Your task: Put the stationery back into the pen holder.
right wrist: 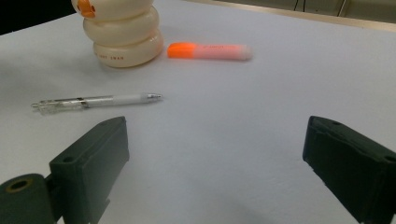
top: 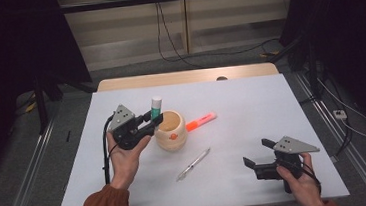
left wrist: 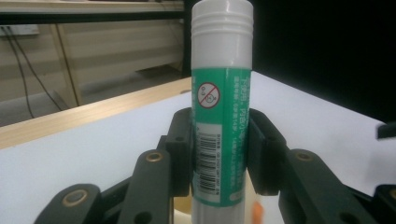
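One hand-held gripper (top: 153, 119) raised, clamping upright glue stick (top: 156, 107)

Three cameras covering one white table (top: 253, 127), placed here by the cream holder (top: 170, 130).

The high view is looking forward and down from the person's edge, taking in the whole top with the holder left of centre. The left gripper view is sitting close above the holder, facing level toward the far wooden edge. The right gripper view is looking low across the table, the holder (right wrist: 123, 32) well ahead; it is sharing the holder, orange highlighter (right wrist: 210, 50) and pen (right wrist: 95, 101) with the high view.
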`<state>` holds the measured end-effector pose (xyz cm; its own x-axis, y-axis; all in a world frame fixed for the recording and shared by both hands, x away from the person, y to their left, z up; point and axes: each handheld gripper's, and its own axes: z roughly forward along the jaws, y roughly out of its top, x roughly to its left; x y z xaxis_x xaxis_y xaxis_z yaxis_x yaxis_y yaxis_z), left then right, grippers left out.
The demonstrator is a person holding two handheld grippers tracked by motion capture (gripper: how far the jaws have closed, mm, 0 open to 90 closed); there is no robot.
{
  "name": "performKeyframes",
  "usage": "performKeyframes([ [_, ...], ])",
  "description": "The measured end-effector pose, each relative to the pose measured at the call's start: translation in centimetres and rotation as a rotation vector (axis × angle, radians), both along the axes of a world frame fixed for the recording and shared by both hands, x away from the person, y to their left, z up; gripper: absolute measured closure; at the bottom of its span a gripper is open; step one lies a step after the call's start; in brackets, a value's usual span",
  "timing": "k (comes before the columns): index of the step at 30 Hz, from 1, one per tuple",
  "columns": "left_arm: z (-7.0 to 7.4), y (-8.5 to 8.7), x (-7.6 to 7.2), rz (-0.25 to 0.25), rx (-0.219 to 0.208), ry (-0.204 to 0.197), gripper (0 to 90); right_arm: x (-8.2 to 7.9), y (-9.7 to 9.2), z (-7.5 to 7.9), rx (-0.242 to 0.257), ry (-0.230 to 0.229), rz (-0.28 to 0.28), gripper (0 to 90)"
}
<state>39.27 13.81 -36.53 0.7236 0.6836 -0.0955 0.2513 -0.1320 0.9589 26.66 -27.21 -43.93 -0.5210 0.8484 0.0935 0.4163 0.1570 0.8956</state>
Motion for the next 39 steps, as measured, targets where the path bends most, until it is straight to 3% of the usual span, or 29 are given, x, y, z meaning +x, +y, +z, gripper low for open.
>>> performKeyframes([
  [2,-0.2,-0.2,0.4,0.015,-0.001,-0.026,65.9,0.0,-0.1,-0.1,-0.002,-0.001,0.002,6.9],
  [4,-0.4,-0.5,0.7,0.021,-0.022,-0.016,65.9,0.0,0.0,-0.1,0.001,-0.004,0.001,7.0],
  [9,-0.8,-1.5,1.2,0.005,-0.032,-0.044,65.9,0.1,0.0,-0.2,0.006,-0.004,0.003,7.0],
  [14,-1.6,-2.1,1.4,-0.001,-0.055,-0.025,65.9,0.1,0.1,-0.2,0.005,-0.003,0.006,6.9],
  [17,-2.1,-2.4,1.5,-0.005,-0.046,-0.017,65.9,0.0,0.0,-0.2,0.006,-0.005,0.005,7.0],
  [25,-3.2,-2.5,1.8,-0.011,-0.055,-0.027,65.9,0.1,0.3,-0.4,0.001,0.002,0.018,7.0],
  [39,-5.1,-2.8,2.0,-0.004,-0.027,0.011,65.8,0.2,0.4,-0.6,0.0,0.02,0.034,6.7],
])
